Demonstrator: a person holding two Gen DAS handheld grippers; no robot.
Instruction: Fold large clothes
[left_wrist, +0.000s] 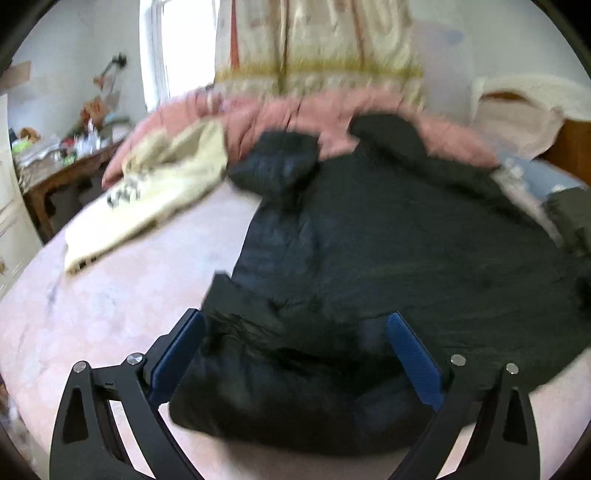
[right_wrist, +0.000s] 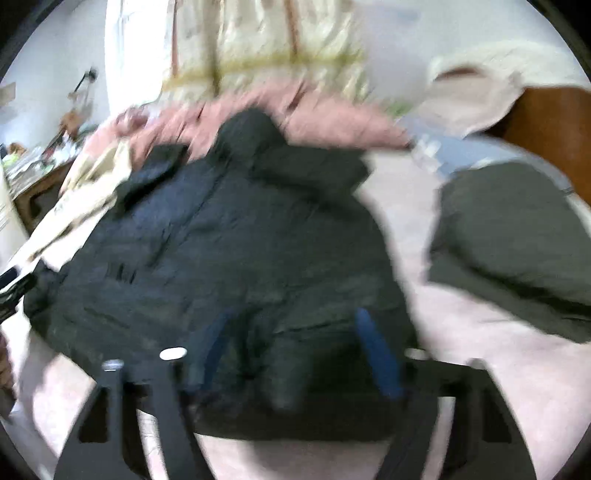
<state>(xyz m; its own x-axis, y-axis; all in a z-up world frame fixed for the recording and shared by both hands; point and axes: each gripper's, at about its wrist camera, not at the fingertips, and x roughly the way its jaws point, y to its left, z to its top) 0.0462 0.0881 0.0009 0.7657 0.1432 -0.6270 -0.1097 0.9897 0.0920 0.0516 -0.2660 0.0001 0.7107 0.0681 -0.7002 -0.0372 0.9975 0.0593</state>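
Between the left gripper's (left_wrist: 295, 356) blue pads sits a bunched fold of the black jacket (left_wrist: 388, 251), and those jaws stand wide — pads clear of the cloth on both sides as far as I can see, nothing pinched. Over to the right gripper (right_wrist: 291, 354): its jaws are about half closed around a ridge of the same jacket at the near hem, but blur hides whether the pads press on the cloth, so I can't tell if it has a grip.

Outward now. That jacket lies spread over the pink bed (left_wrist: 110, 302), hem near the grippers, collar and sleeve tops far off against a pink quilt (left_wrist: 295, 114).

My read: this is the grasp before a fold, both tools setting on the hem. Next move calls for both jaws to close firmly on the padded edge, then lift together and carry it toward the collar, level, so the bulk doesn't slip.

The count: two grippers, one black jacket, one cream garment (left_wrist: 147, 199) to its left, one olive garment (right_wrist: 517, 240) to its right, one quilt.
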